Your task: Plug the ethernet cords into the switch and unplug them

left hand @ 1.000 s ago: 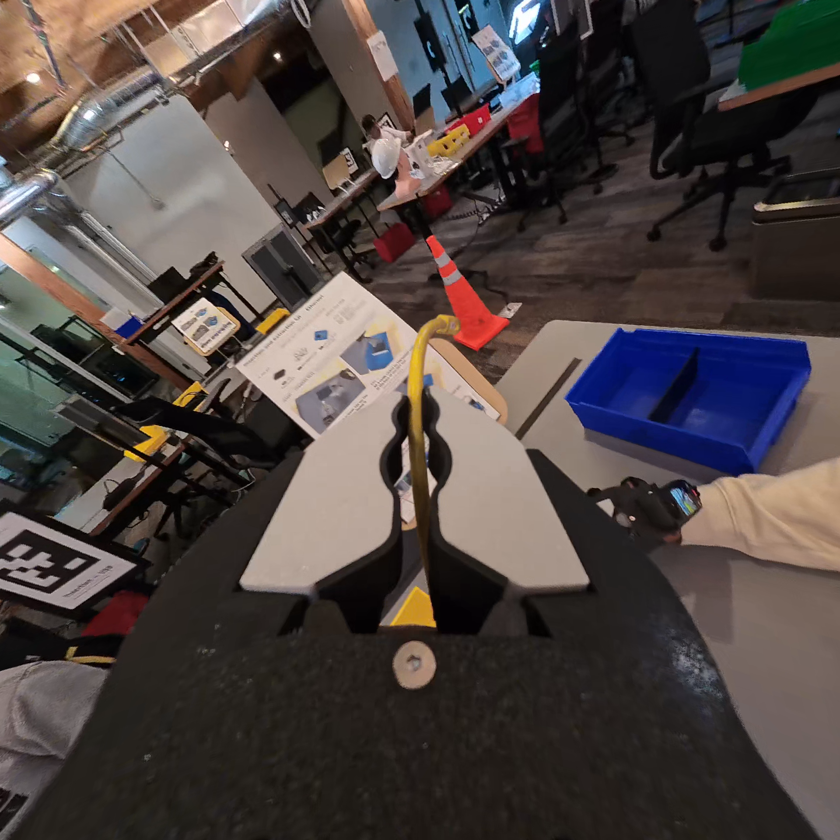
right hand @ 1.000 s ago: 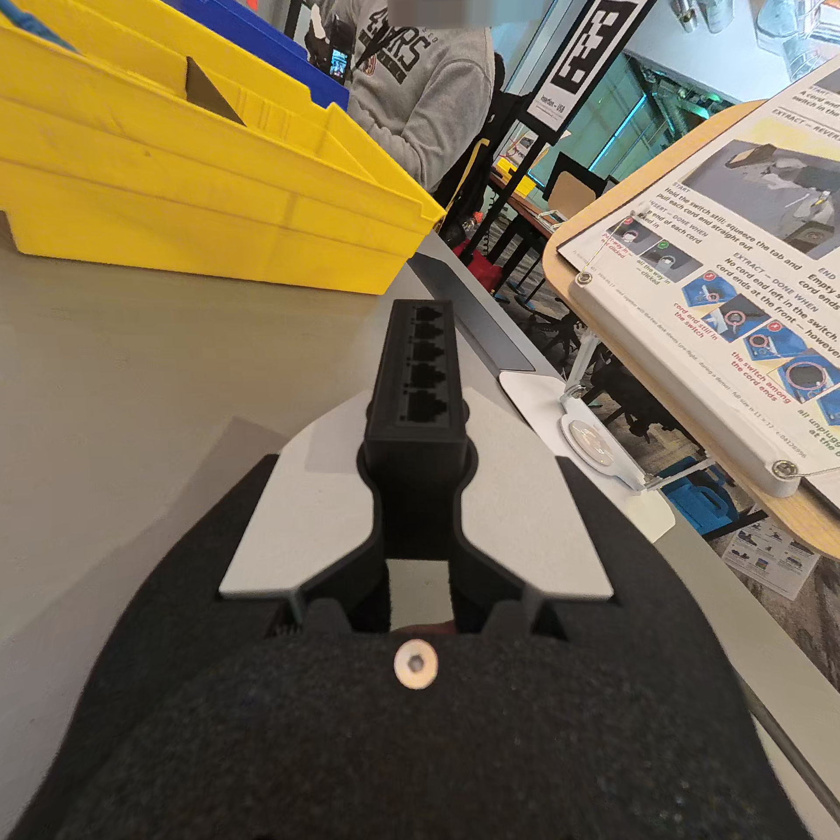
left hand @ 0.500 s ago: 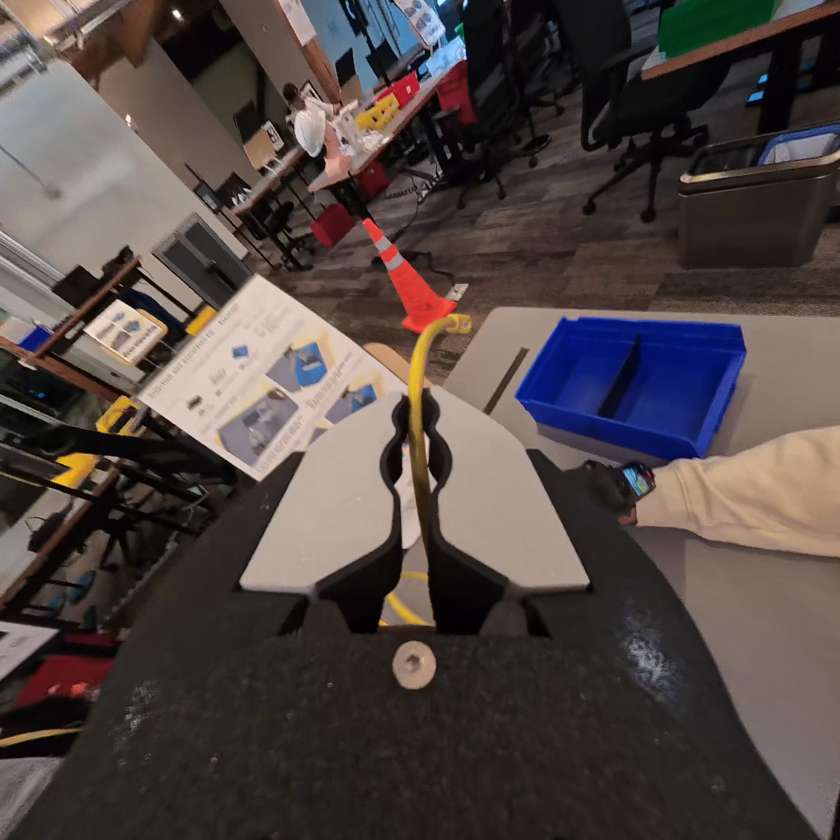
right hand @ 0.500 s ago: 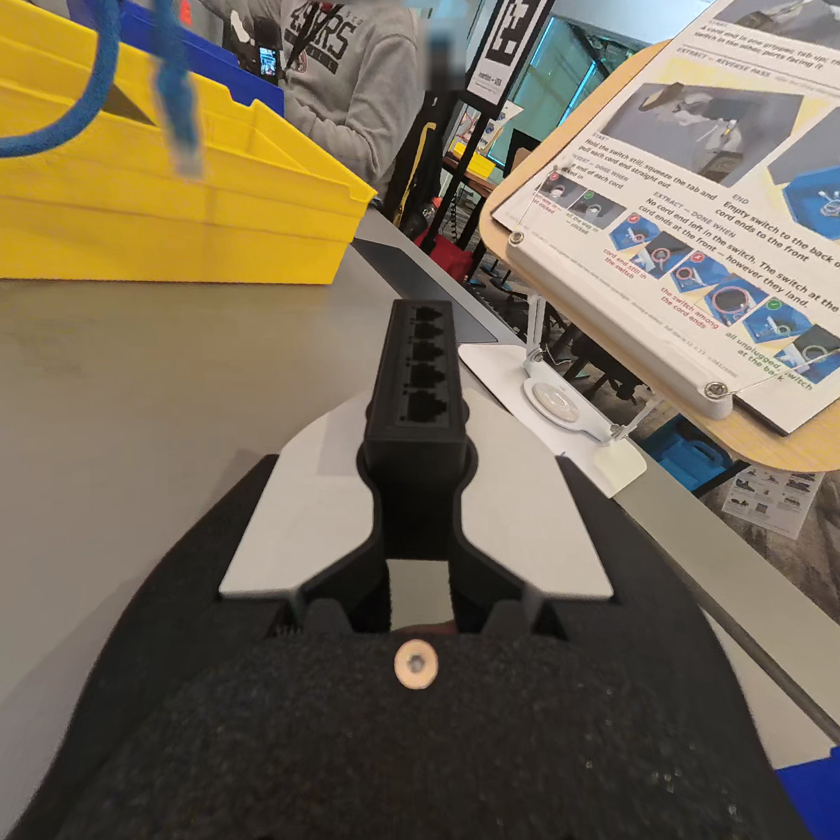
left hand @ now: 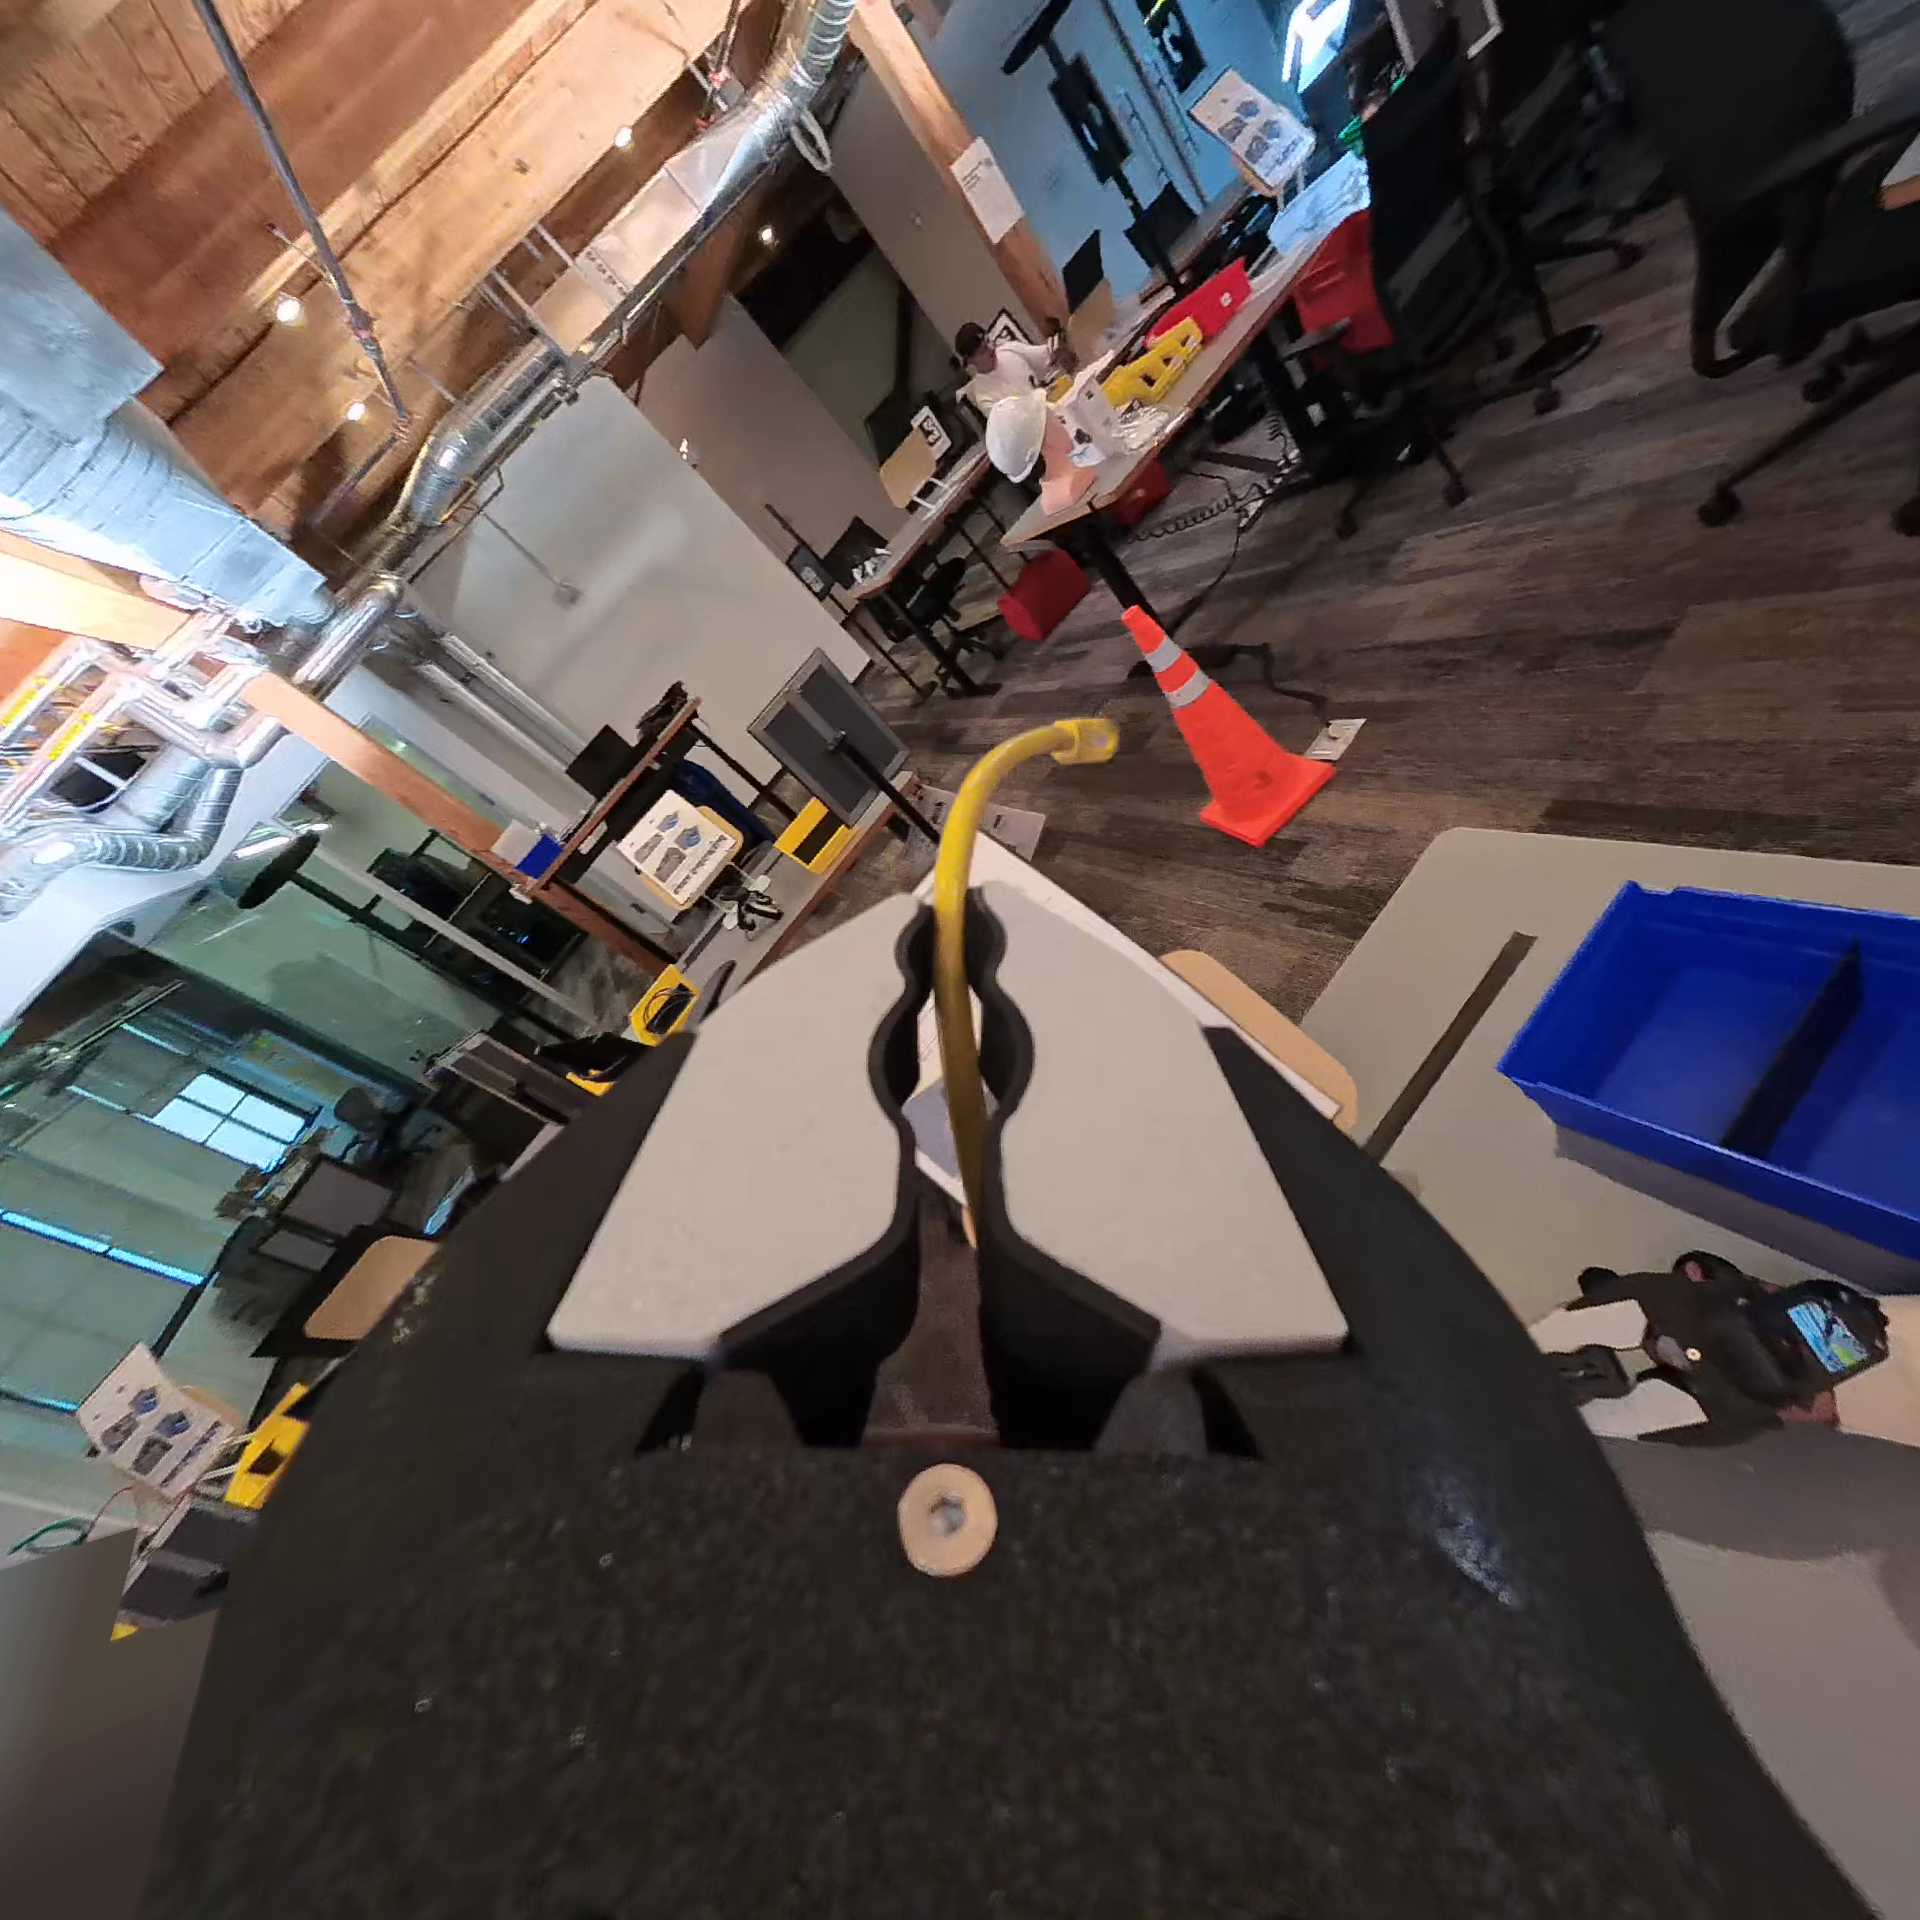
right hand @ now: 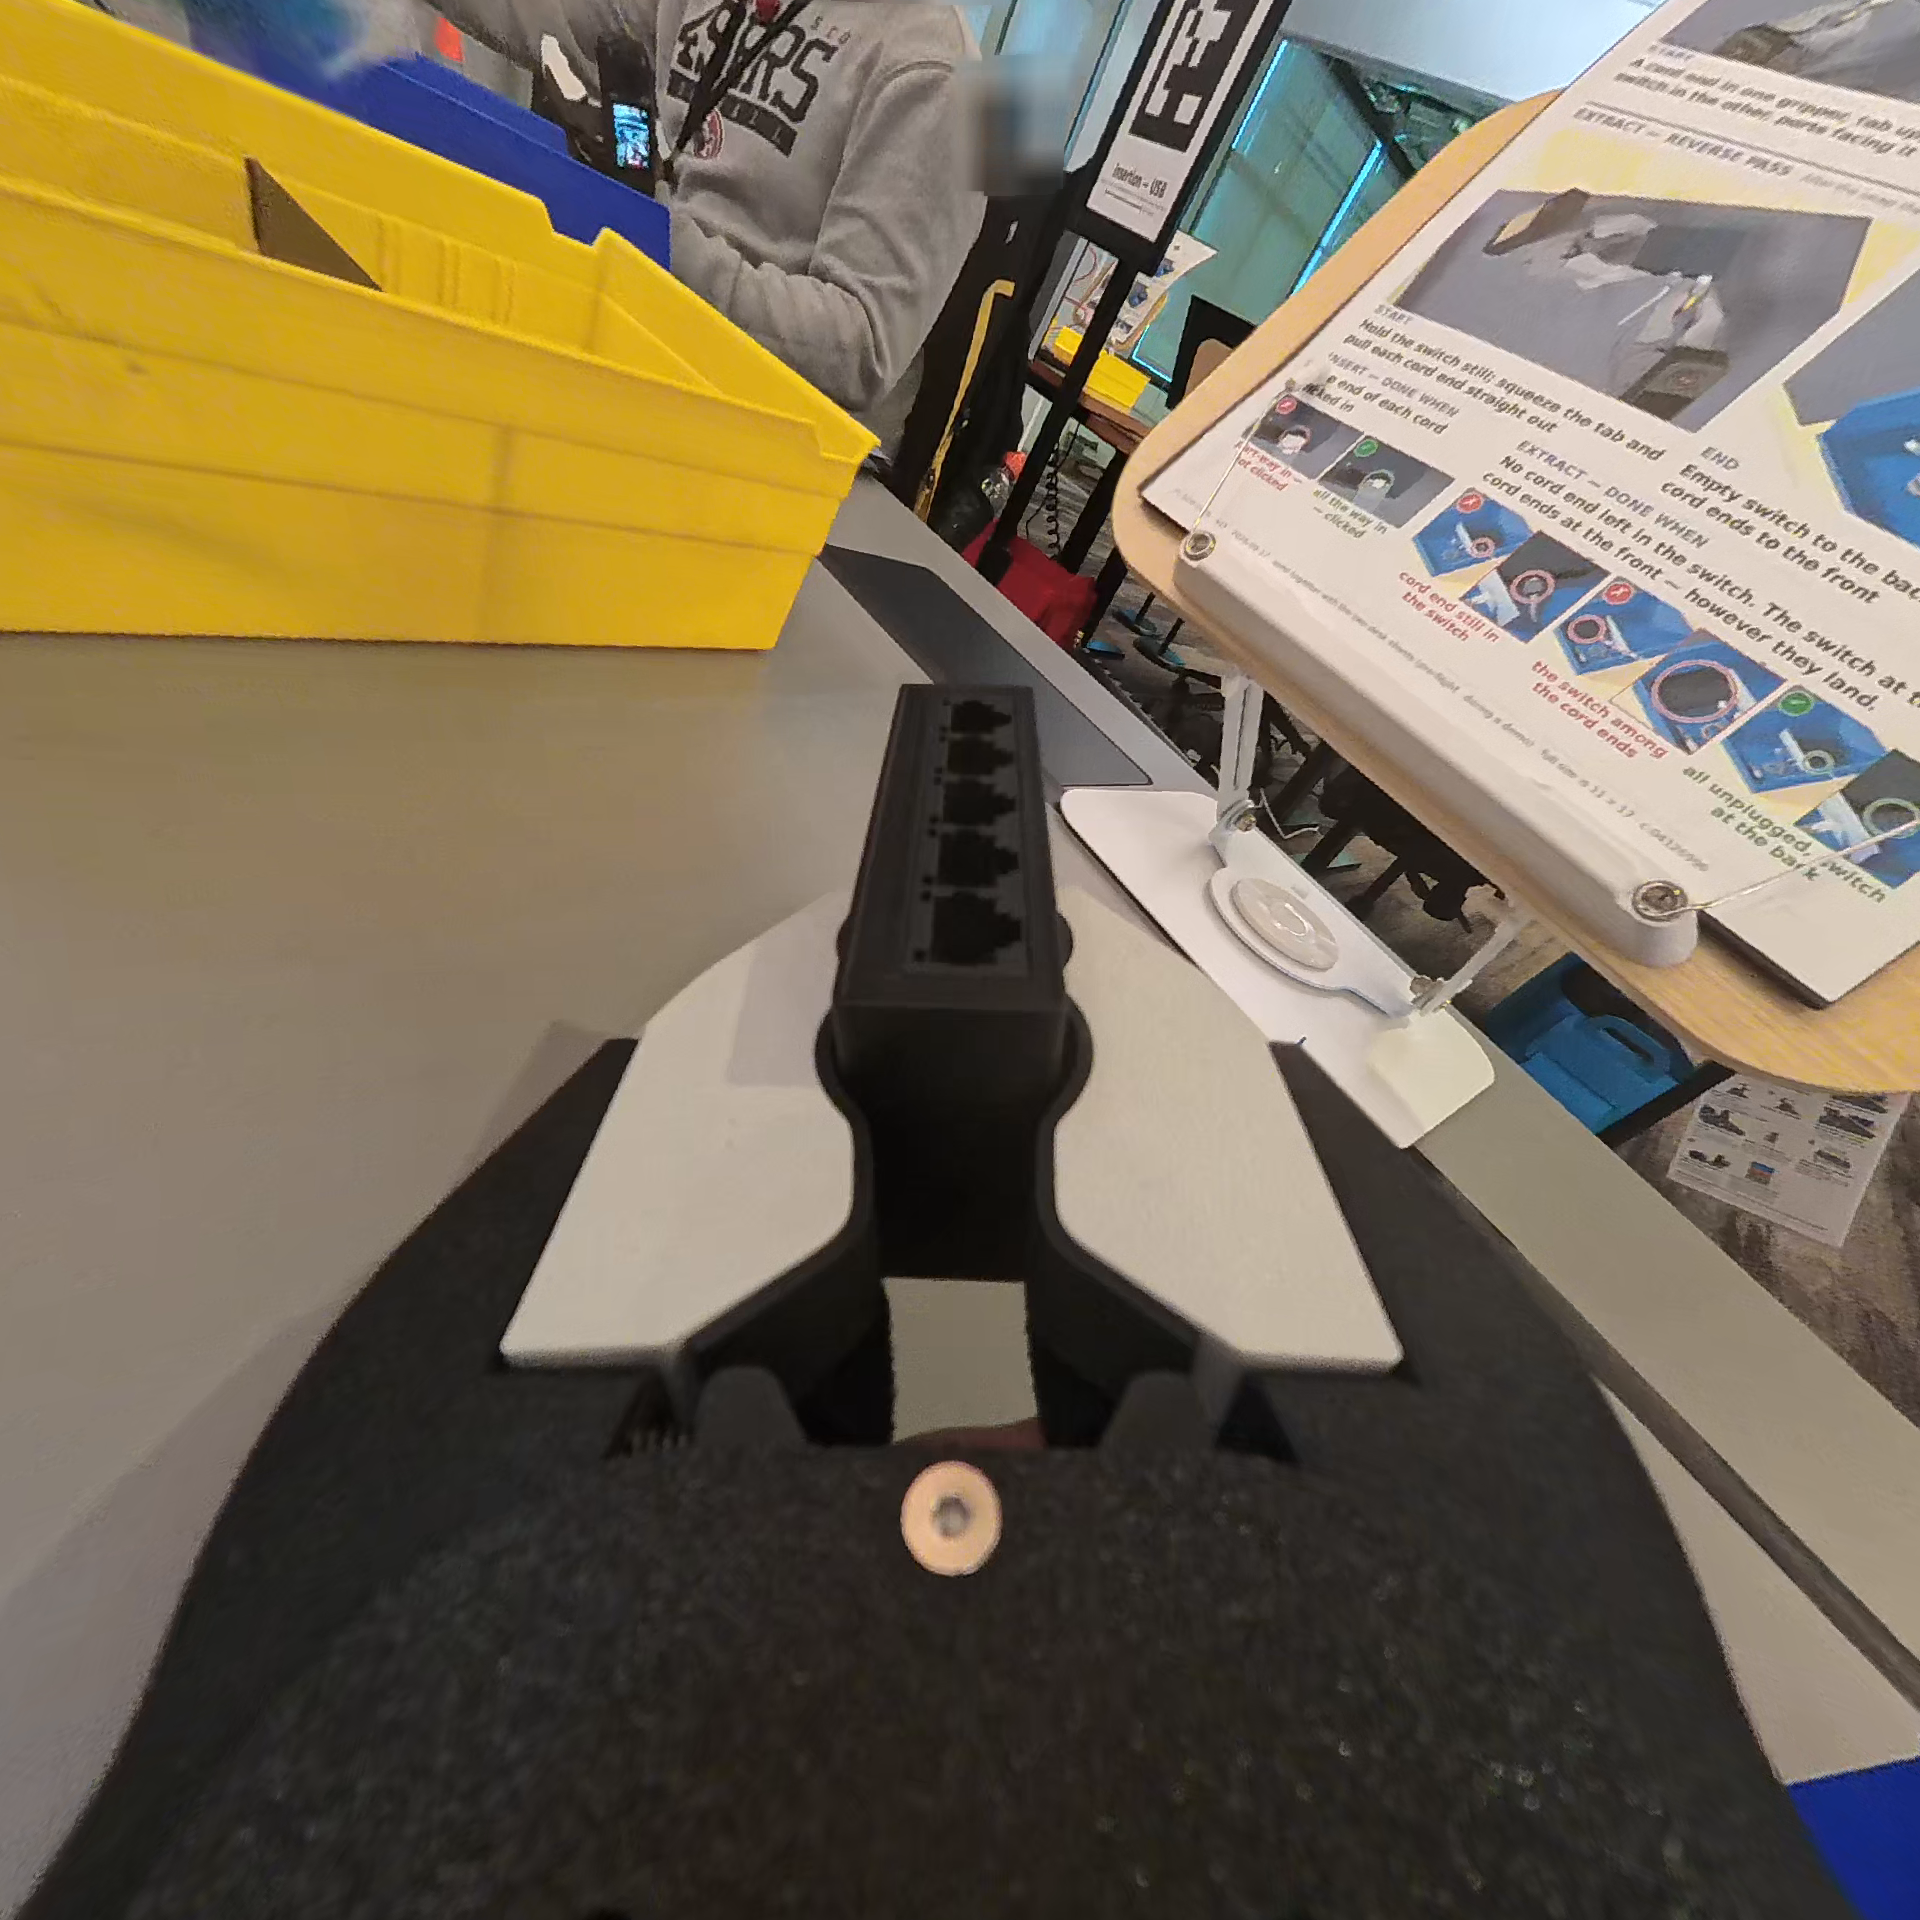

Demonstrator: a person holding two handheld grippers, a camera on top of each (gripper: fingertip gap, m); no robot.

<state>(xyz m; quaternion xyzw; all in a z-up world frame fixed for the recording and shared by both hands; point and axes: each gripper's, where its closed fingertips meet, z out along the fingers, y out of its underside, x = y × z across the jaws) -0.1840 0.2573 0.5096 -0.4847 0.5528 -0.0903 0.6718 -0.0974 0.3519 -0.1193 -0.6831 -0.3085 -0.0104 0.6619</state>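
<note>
My left gripper [left hand: 951, 935] is shut on a yellow ethernet cord [left hand: 951, 883]. The cord rises out of the fingertips and bends right, ending in a clear plug [left hand: 1086, 740] held in the air above the table edge. My right gripper [right hand: 951, 997] is shut on a black network switch [right hand: 956, 842]. The switch sticks forward over the grey table [right hand: 364, 883], with its row of several empty ports facing up. Cord and switch appear in separate views, so I cannot tell how far apart they are.
A yellow bin [right hand: 395, 436] stands on the table ahead left of the switch. An instruction board on a white stand [right hand: 1558, 520] is at the right. A blue divided bin [left hand: 1745, 1049] sits on the table at right in the left wrist view, with the other gripper [left hand: 1725, 1351] below it. A person in a grey hoodie [right hand: 821, 156] stands behind the yellow bin.
The left gripper has tilted upward and to the left with the yellow cord still gripped. The right gripper holds the switch nearly still; a blue cord seen above the yellow bin has left view.
</note>
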